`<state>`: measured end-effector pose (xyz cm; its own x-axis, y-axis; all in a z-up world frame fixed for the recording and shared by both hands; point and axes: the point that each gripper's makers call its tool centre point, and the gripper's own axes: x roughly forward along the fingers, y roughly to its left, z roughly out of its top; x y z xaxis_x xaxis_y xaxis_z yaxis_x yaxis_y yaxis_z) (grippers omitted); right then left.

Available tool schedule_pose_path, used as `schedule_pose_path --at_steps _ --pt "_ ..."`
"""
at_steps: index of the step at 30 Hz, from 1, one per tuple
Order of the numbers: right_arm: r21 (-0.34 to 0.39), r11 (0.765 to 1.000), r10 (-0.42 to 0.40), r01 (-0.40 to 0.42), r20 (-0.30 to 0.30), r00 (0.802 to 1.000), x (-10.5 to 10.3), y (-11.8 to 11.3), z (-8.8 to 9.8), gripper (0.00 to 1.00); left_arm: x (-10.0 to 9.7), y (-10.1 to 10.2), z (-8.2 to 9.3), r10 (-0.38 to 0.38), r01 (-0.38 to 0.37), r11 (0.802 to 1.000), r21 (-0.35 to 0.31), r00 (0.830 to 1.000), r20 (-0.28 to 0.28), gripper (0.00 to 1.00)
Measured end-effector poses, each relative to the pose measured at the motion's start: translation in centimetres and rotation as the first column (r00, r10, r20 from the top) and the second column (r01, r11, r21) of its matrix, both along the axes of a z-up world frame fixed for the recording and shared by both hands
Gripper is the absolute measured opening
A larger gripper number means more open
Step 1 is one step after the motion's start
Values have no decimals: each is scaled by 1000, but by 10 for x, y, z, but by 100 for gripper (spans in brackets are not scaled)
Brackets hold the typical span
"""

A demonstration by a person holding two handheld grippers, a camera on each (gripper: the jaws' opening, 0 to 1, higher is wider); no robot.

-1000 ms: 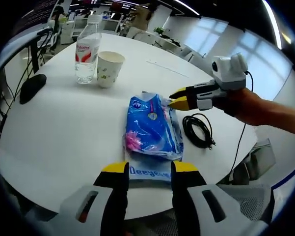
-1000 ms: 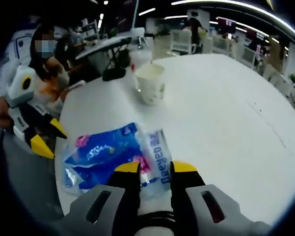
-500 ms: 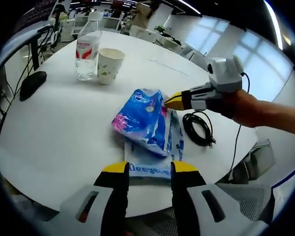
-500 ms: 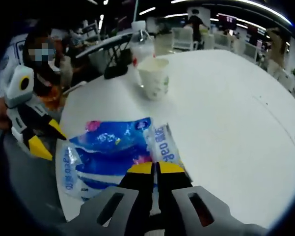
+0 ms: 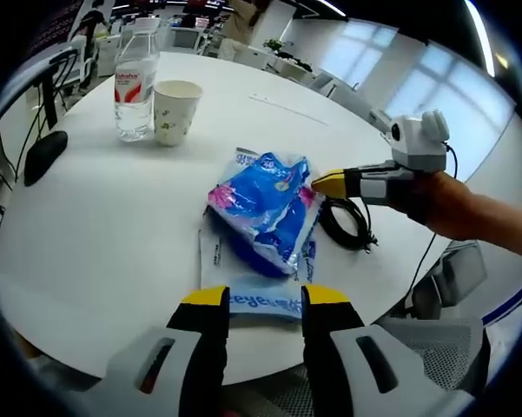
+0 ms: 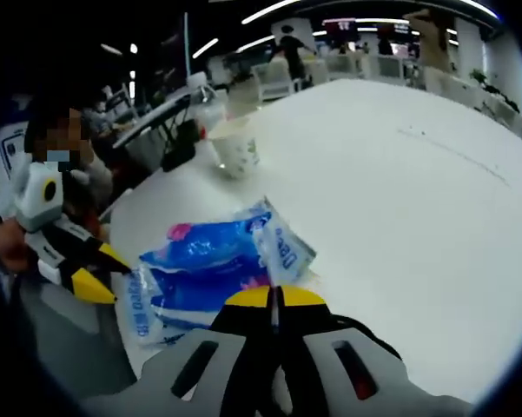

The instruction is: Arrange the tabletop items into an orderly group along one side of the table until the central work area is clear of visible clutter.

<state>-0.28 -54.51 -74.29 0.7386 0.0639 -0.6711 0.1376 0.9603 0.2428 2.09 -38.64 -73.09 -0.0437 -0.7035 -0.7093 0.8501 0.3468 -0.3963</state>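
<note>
In the left gripper view, the left gripper rises from the bottom centre with its two yellow-tipped jaws apart, and between their tips lies the near edge of a flat white and blue pack on the white round table. At the centre a blue tissue pack is lifted at its right edge by the right gripper, which comes in from the right with its yellow tips closed on the wrapper, and a black cable lies coiled just below that gripper. In the upper left stand a water bottle and a paper cup side by side, and a black mouse lies near the left edge.
</note>
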Motion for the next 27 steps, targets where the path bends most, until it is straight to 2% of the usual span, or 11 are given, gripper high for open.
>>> schedule_pose_path --at_steps 12,18,27 --pt "28 996 -89 88 15 996 -27 14 -2 0 2 3 -2 4 -4 1000 11 1000 5 30" --pt "41 994 -104 103 21 994 -35 24 -3 0 4 5 -4 15 -15 1000 19 1000 8 30" --pt "88 982 -168 164 33 985 -51 33 -1 0 4 2 -5 5 -5 1000 25 1000 27 29"
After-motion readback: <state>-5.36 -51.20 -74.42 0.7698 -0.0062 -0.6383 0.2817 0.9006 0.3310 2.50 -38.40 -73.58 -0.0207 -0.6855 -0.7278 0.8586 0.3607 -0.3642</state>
